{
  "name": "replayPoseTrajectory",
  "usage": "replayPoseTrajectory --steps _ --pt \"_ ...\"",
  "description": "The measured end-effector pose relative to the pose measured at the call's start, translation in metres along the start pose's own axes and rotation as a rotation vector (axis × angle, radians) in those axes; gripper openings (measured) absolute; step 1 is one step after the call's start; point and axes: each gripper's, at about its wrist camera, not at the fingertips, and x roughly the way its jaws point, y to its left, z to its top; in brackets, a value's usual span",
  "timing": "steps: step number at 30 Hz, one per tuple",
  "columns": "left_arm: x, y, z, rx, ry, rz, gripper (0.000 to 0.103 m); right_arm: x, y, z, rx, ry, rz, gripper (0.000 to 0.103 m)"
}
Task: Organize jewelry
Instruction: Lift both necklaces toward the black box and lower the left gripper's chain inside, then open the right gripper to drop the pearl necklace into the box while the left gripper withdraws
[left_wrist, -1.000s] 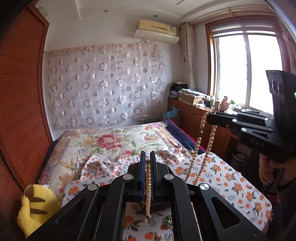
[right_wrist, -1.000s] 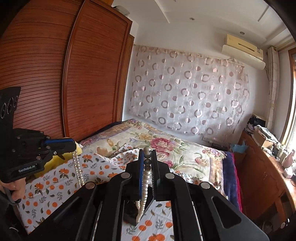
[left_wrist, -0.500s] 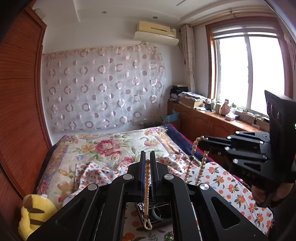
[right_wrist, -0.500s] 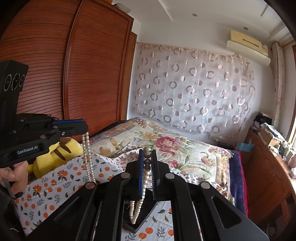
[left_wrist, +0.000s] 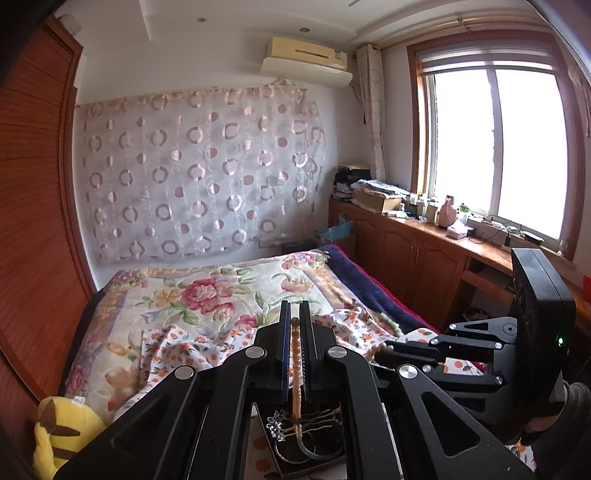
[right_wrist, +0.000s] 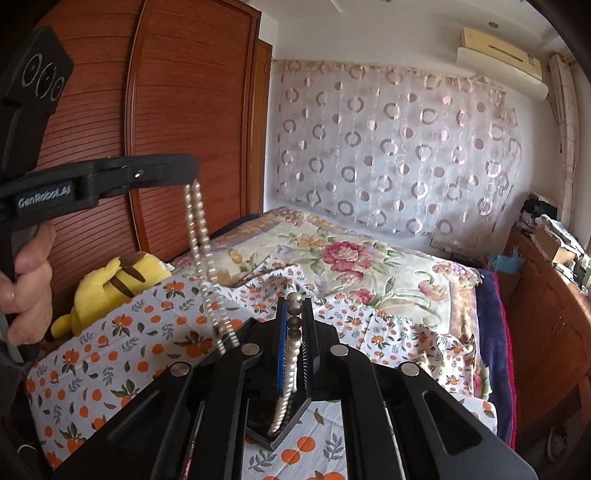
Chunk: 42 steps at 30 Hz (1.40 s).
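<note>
A pearl necklace (right_wrist: 199, 236) is held between both grippers. My left gripper (left_wrist: 294, 321) is shut on one part of the strand, which hangs down between its fingers (left_wrist: 295, 373). My right gripper (right_wrist: 294, 306) is shut on another part, which hangs down toward a black jewelry tray (right_wrist: 286, 430). In the left wrist view the tray (left_wrist: 310, 461) lies under the fingers and holds a green bangle (left_wrist: 314, 452) and thin chains. The left gripper (right_wrist: 190, 173) shows at left in the right wrist view, the right gripper (left_wrist: 384, 349) at right in the left wrist view.
The tray lies on an orange-print cloth (right_wrist: 122, 354) spread over a floral bedspread (left_wrist: 207, 291). A yellow plush toy (right_wrist: 110, 284) lies at the bed's left edge by a wooden wardrobe (right_wrist: 177, 122). A wooden cabinet (left_wrist: 417, 258) with clutter runs under the window.
The right gripper has moved lower and closer to the left one, so the strand between them hangs slacker. The tray has come into view under the left gripper's fingers.
</note>
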Motion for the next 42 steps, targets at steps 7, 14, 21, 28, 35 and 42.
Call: replayPoseTrajectory --steps 7,14,21,28,35,42 --pt "0.031 0.007 -0.017 -0.015 0.065 0.001 0.004 0.013 -0.002 -0.013 0.013 0.029 0.022 0.009" --pt "0.057 0.016 -0.044 -0.036 0.142 -0.004 0.004 0.027 -0.005 -0.027 0.025 0.069 0.030 0.009" --pt "0.068 0.015 -0.058 -0.035 0.178 -0.011 0.004 0.035 -0.001 -0.039 0.026 0.114 0.048 0.009" --pt "0.067 0.014 -0.063 -0.036 0.192 -0.016 0.004 0.038 0.001 -0.045 0.039 0.133 0.056 0.009" --pt "0.060 0.012 -0.071 -0.034 0.202 -0.026 0.005 0.028 -0.003 -0.047 0.066 0.115 0.057 0.023" --pt "0.042 0.004 -0.102 -0.001 0.243 -0.041 0.016 0.010 0.004 -0.071 0.082 0.137 0.062 0.023"
